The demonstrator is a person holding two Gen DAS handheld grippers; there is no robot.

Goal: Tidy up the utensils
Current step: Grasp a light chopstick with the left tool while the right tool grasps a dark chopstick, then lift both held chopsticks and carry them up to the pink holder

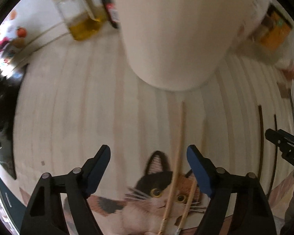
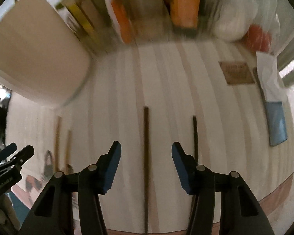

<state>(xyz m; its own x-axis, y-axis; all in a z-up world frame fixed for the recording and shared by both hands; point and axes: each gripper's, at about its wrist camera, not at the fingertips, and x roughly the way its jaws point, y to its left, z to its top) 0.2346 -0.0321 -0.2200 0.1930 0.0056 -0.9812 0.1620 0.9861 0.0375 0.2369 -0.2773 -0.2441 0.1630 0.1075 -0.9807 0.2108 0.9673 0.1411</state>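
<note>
Grippers poised over two chopstick pairs; a slip is the risk.
Left hand-held gripper [image 1: 149, 169] is part open and empty, one pale wooden chopstick [image 1: 179, 146] between its jaws, its mate [image 1: 189, 201] crossing under the right pad; right hand-held gripper [image 2: 146, 167] likewise straddles a dark chopstick [image 2: 146, 156], the second [image 2: 195, 137] outside; thin sticks flat on the tabletop [image 2: 111, 129] may roll or be taken singly; the white cup [image 1: 174, 35] stands beyond.

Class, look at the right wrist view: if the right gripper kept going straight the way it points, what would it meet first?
Most likely the dark chopstick lying between the open fingers of the right gripper, on the striped tablecloth. Depth is hard to judge.
</note>
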